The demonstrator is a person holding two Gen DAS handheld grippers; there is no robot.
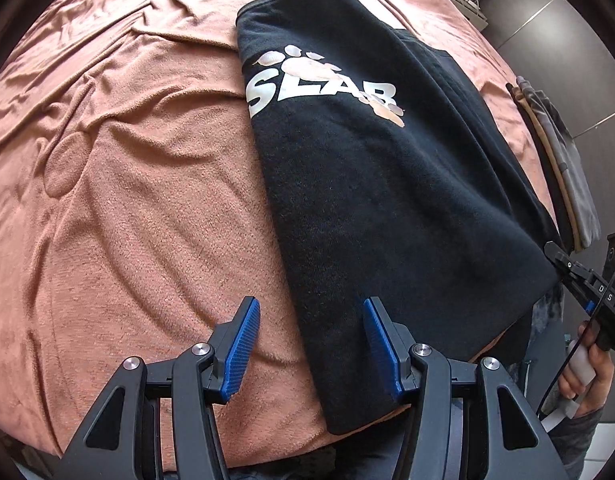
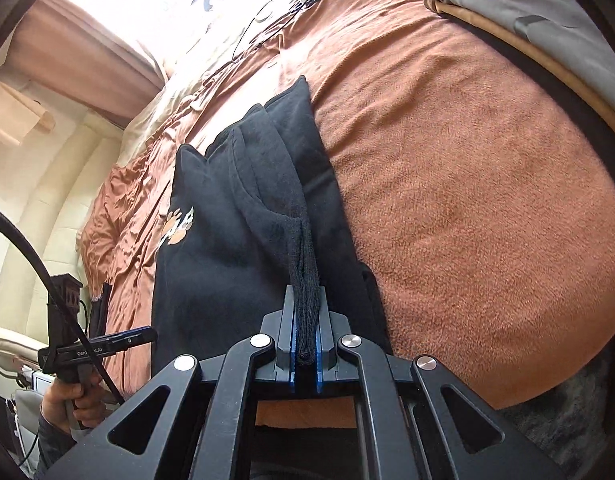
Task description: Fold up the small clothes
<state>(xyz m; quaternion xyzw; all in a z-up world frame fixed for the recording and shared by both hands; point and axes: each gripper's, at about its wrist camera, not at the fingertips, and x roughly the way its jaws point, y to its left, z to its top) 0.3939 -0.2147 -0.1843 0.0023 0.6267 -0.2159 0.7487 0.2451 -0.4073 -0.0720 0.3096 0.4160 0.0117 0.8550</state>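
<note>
Your right gripper (image 2: 306, 332) pinches the half-folded black sweatshirt's (image 1: 371, 184) near edge; your left gripper (image 1: 311, 344) gapes empty. Folds remain.

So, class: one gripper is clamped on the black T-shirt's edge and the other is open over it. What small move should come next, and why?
Probably carry the pinched edge across the shirt to finish the fold. The right gripper is shut on a bunched edge of the black T-shirt, lifted off the orange blanket; the left gripper is open and holds nothing.
</note>
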